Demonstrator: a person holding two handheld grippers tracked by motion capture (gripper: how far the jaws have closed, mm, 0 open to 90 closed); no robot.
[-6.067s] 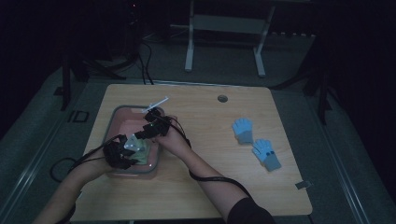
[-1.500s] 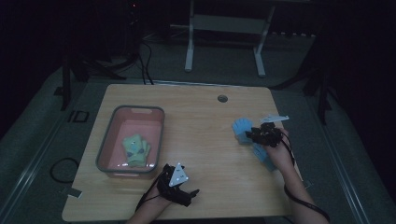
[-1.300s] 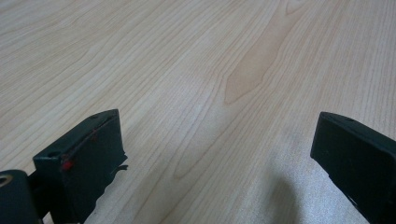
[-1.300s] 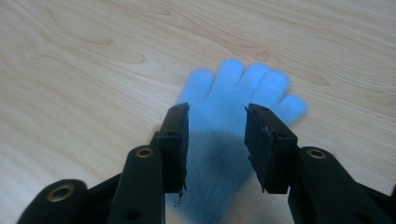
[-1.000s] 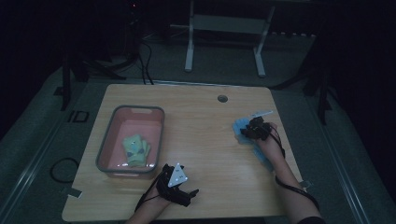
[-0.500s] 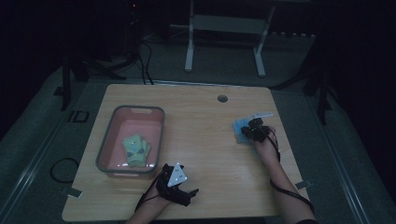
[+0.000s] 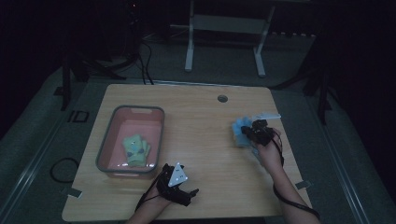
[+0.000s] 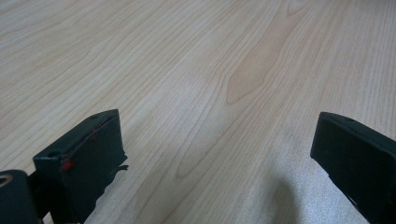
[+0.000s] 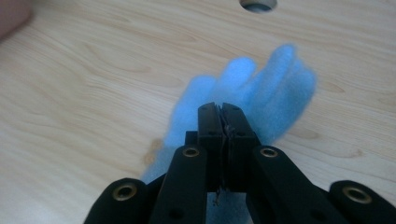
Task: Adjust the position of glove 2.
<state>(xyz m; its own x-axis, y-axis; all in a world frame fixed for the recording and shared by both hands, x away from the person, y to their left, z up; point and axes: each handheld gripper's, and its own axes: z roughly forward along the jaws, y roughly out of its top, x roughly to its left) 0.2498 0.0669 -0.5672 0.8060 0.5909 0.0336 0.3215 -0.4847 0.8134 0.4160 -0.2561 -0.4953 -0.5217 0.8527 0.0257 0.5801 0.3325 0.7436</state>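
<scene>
- Landmark: the pink tray (image 7: 161, 122), which sits on the left half of the wooden table (image 7: 201, 116).
- Inside the tray, toward its near end, lies a green glove (image 7: 136, 150), flat on the tray floor.
- Just right of the tray's near right corner, close to the table's front edge, rests the left gripper (image 7: 189, 195), with its grey three-cornered plate (image 7: 178, 176) on top. A hand and forearm come in from the bottom edge behind it.
- In the left gripper view the jaws stand spread wide, one at each lower corner, with bare wood grain between them and no object in the gap.
- Far right of the tray, well apart from it and near the table's right edge, is the right gripper (image 7: 249, 132), held by a hand whose forearm runs back to the lower right.
- The right gripper's jaws have just been closing; in the right gripper view they are pressed together, pinching the cuff end of a blue glove (image 9: 261, 95).
- The blue glove's fingers point away from the jaws, toward the round cable hole (image 9: 257, 4) at the table's far edge.
- In the high view the blue glove (image 7: 241, 131) shows on the tray side of the right gripper.
</scene>
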